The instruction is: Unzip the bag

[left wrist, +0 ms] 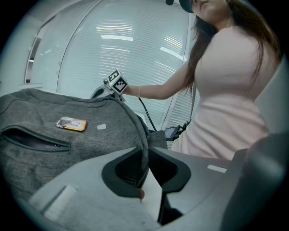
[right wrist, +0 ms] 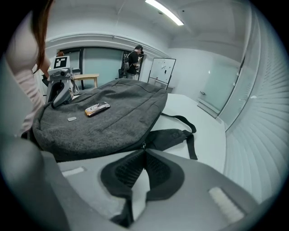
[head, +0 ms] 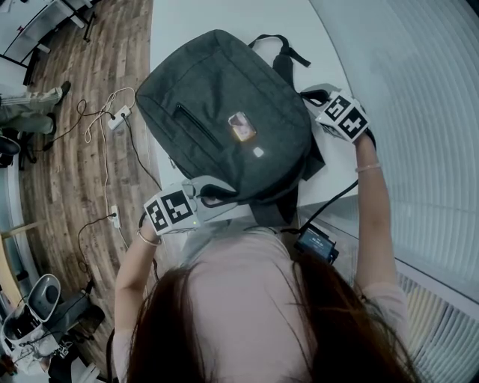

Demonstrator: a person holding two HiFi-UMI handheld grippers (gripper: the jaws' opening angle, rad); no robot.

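- The grey bag (head: 224, 112) is lying flat on the white worktop (head: 217, 15) with its front face up. Its dark strap (right wrist: 180, 135) is trailing off on the right side.
- The left tool (left wrist: 144, 158) is sitting at the bag's near-left edge. Its jaws are standing at a middling width and clamping a raised ridge of the grey fabric that runs between the pads.
- The right tool (right wrist: 144, 151) is working at the bag's right side, with its jaws drawn almost together. It is pinching what looks like the small metal zip pull (right wrist: 143, 145) on the side seam.
- The bag is looking soft, slack and fairly light, so the cloth is likely to bunch up and travel with the slider unless something is anchoring it.
- The left hold on the edge is serving as that anchor. Pulling away from it should be stretching the zip line taut.
- The pull is thin and probably slick, so it is needing a deep, firm pinch. A shallow hold is risking a slip once the slider meets a curve in the seam.
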